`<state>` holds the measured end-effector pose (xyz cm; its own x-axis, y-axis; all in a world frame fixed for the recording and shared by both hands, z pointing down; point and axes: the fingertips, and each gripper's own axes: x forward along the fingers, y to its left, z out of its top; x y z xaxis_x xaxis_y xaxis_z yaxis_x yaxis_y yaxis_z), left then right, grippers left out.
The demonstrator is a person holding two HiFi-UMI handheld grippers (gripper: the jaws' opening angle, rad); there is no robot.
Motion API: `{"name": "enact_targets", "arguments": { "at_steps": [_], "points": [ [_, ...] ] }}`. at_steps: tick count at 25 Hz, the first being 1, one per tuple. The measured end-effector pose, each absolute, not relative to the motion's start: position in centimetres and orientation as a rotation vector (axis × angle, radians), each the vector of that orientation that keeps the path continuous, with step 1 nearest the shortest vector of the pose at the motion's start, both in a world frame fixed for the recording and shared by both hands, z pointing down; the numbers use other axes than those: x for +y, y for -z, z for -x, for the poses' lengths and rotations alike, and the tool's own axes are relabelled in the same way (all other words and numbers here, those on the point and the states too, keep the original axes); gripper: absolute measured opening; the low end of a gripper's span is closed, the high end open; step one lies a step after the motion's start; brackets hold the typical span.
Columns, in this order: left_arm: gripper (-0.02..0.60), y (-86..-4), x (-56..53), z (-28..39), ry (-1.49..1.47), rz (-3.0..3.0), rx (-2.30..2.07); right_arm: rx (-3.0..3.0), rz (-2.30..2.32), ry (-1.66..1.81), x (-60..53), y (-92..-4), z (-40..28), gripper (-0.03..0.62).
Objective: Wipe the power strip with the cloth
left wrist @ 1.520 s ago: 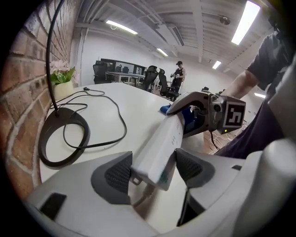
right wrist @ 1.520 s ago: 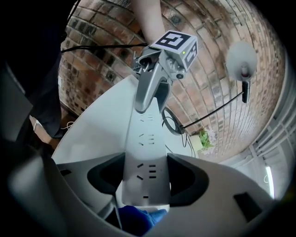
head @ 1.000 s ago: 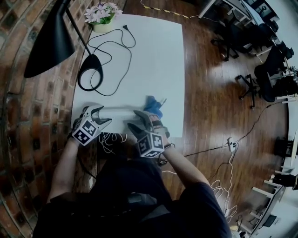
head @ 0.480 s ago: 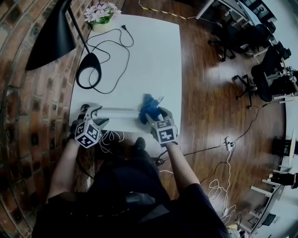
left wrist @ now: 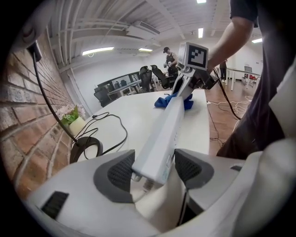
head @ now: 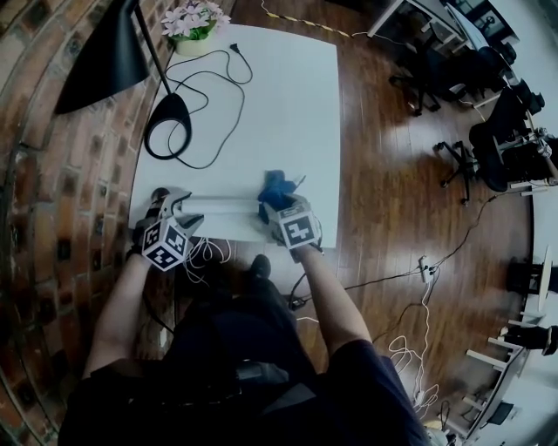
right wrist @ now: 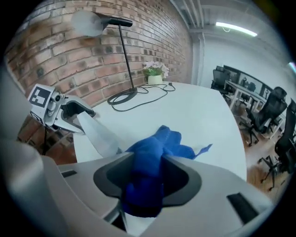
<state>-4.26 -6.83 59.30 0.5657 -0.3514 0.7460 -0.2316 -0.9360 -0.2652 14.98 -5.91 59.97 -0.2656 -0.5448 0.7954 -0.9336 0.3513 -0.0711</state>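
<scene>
Black lamp (head: 168, 122), potted flowers (head: 193, 21) on white table (head: 292, 113) by brick wall (head: 52, 183); loose cable (head: 228, 83), perhaps lamp's, alongside.

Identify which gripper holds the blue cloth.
The right gripper: its jaws have just closed on the blue cloth; the left gripper, also closing, clamps the white power strip.

Open-plan office interior.
Brick wall (head: 44, 200) left; black swivel chairs (right wrist: 270, 111) and desks (right wrist: 238, 93) far right; strip lights (left wrist: 98, 50) overhead.
</scene>
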Motion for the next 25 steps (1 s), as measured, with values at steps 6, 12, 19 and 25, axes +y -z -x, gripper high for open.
{"name": "enact_targets", "arguments": {
  "at_steps": [6,12,19,25],
  "points": [
    [0.270,-59.3,-6.8,4.2,1.329,2.669,0.452,-1.984,-1.369,-0.904,-5.1,-59.5,-15.4,0.141],
    [0.268,-59.0,-6.8,4.2,1.349,2.722,0.481,-1.974,-1.407,-1.018,-4.8,-59.7,-15.5,0.123],
    [0.270,-57.9,-7.0,4.1,1.297,2.818,0.545,-2.069,-1.550,-1.219,-4.6,-57.2,-15.8,0.100],
    [0.270,-57.7,-6.8,4.4,1.256,2.883,0.572,-2.160,-1.673,-1.164,-4.9,-52.2,-16.2,0.099]
  ]
}}
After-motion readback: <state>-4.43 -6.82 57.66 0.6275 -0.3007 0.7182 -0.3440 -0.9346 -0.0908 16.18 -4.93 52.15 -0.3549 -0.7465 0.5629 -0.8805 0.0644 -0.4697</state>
